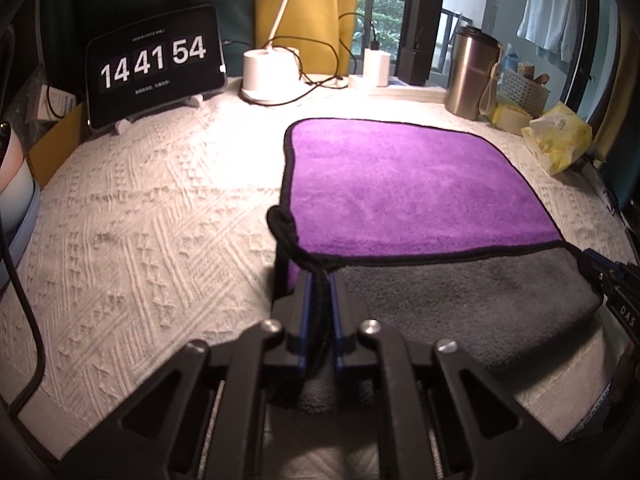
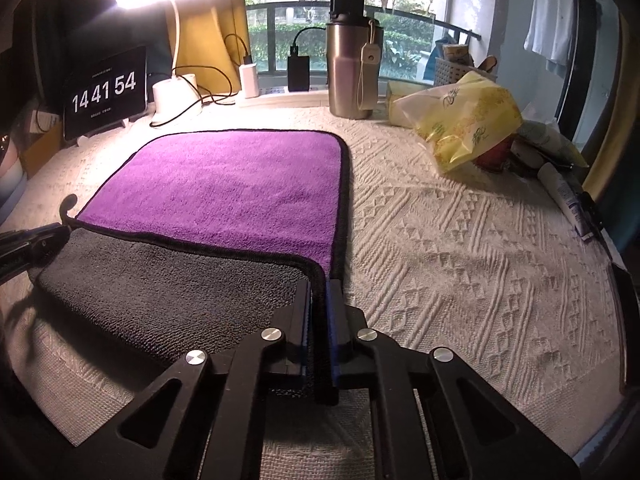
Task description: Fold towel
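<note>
A towel (image 1: 400, 184), purple on one face and grey on the other with black trim, lies on a white textured cloth. Its near edge is lifted and turned over toward the far side, so a grey band (image 1: 460, 304) shows in front of the purple. My left gripper (image 1: 319, 280) is shut on the near left corner of the towel. My right gripper (image 2: 318, 288) is shut on the near right corner; the towel (image 2: 240, 192) spreads away to its left. The right gripper also shows at the right edge of the left wrist view (image 1: 612, 280), and the left gripper at the left edge of the right wrist view (image 2: 32, 244).
At the back stand a tablet clock (image 1: 156, 68), a white lamp base (image 1: 270, 74) with cables, a charger (image 1: 376, 66) and a steel tumbler (image 1: 472, 72). A yellow plastic bag (image 2: 468, 120), a tube (image 2: 564, 200) and clutter sit at the right. The table edge is near me.
</note>
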Available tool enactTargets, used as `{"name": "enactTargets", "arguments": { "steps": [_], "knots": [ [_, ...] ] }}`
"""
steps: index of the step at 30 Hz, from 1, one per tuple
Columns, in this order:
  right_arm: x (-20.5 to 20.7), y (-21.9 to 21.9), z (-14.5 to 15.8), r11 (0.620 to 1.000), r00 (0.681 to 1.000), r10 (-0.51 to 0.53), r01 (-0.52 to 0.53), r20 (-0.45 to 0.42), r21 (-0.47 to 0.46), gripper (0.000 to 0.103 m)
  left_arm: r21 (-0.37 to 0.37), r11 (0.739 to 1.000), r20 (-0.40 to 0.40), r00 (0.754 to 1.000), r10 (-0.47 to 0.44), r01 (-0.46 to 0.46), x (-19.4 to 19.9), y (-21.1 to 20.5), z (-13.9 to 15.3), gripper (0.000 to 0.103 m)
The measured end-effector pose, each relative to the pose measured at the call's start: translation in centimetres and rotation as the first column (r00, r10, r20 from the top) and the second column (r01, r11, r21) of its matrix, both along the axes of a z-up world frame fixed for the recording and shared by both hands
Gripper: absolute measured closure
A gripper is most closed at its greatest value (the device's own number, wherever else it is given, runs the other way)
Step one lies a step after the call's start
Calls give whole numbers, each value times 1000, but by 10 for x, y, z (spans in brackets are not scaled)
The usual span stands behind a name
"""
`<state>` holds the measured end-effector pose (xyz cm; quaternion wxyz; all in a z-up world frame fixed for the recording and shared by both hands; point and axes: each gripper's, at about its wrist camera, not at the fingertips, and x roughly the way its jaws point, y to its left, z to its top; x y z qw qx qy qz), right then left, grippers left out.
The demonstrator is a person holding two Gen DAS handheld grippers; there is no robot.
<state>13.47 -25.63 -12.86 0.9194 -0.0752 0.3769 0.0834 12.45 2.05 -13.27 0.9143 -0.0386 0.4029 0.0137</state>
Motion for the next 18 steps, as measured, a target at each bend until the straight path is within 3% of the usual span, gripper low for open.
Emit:
{"name": "enactTargets", "arguments": {
  "steps": [18],
  "knots": [
    [-11,11,42,999,986,35,-31,166,-27,97,-7,1000,119,993,-27,28,-1,2,43,97]
  ]
}}
